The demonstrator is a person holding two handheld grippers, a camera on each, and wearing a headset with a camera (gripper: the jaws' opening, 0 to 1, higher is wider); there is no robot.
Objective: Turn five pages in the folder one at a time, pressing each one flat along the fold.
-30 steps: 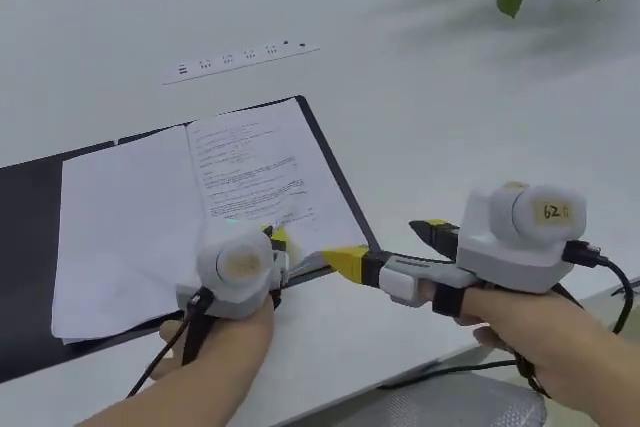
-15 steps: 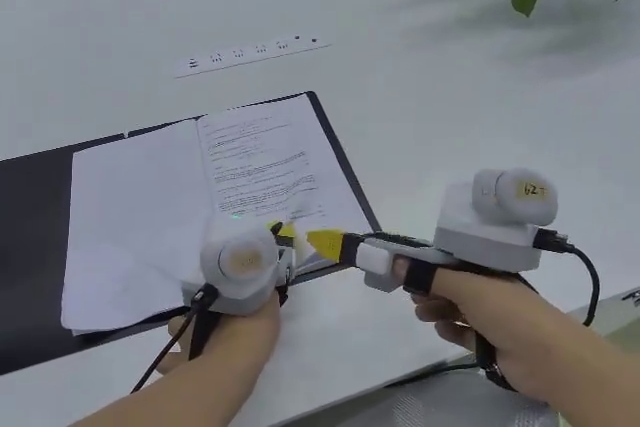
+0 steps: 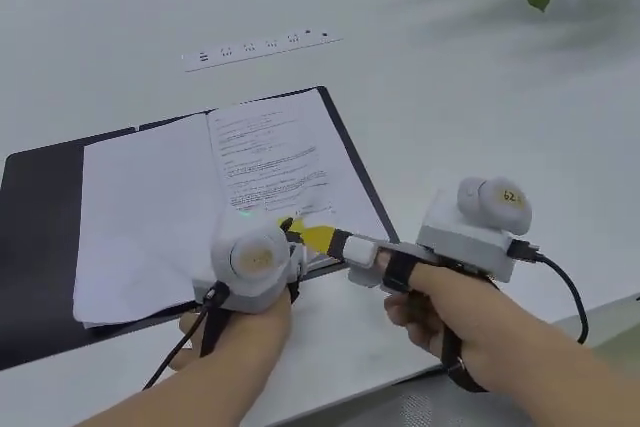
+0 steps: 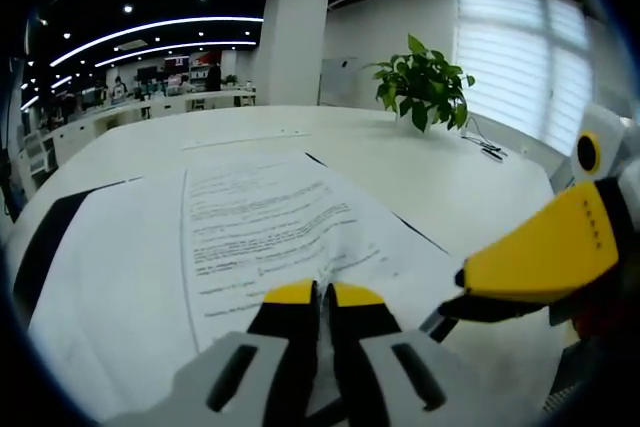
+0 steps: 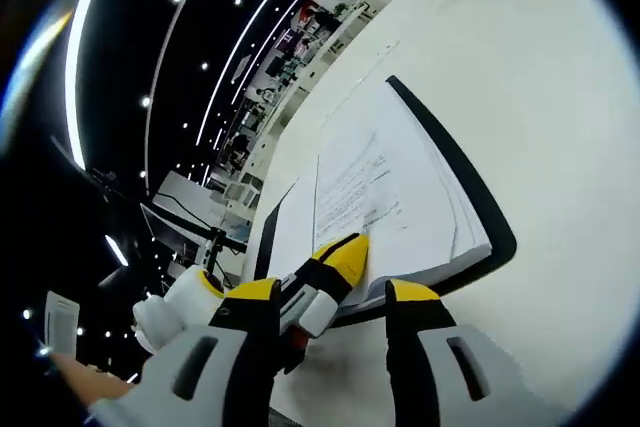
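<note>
Black folder (image 3: 30,247) lies open on the white desk (image 3: 460,97), with a printed page (image 3: 275,162) on its right half. At that page's near edge, left gripper (image 4: 322,295) — jaws pressed together, pinching the paper. Just beside it, right gripper (image 5: 335,292) — jaws spread, holding nothing. A power strip (image 3: 262,48) lies beyond the folder.

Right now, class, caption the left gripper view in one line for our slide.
Left gripper pinches the near edge of the printed page in the open folder, right gripper close alongside.
</note>
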